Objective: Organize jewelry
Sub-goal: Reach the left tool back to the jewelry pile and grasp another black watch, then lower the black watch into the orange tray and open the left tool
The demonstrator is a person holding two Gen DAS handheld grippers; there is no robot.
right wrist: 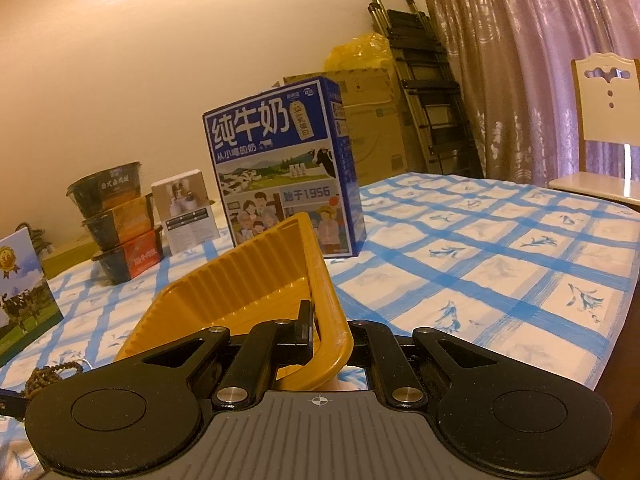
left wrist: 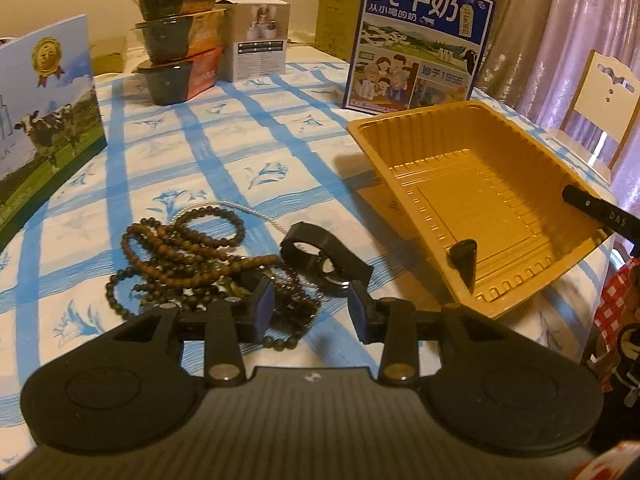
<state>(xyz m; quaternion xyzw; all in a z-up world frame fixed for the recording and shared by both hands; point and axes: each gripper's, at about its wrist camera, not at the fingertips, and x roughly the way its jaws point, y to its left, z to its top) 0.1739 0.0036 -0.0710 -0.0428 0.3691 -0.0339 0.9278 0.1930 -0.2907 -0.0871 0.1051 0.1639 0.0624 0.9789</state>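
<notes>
Jewelry heap of dark brown round-bead bracelets (left wrist: 188,256) lies tangled on the blue-and-white checked tablecloth (left wrist: 248,128), directly ahead of and partly under the left gripper (left wrist: 310,308). Left claw: parted, blue-faced pads (left wrist: 264,308) not pressing on anything; a few beads and a dark flat piece sit in the gap, untouched as far as can be seen. Beads are matte, wood-like, strung in loops of differing bead size. A thin strand of small white pearls (left wrist: 256,214) runs along the far edge of the heap. A black strap with a round glossy face, watch-like (left wrist: 324,258), lies just beyond the right-hand pad, touching the beads.

Right of the heap: a mustard-yellow rectangular plastic tray (left wrist: 484,184), thin-walled, ribbed sides, stepped floor, tilted with its near corner raised. Right gripper (right wrist: 320,330) is clenched on the tray's near wall; one black finger (left wrist: 466,258) inside, the other outside. Tray holds nothing.

Background: blue printed milk carton (right wrist: 280,168) upright behind the tray; three stacked dark plastic bowls (left wrist: 176,36) far left.
</notes>
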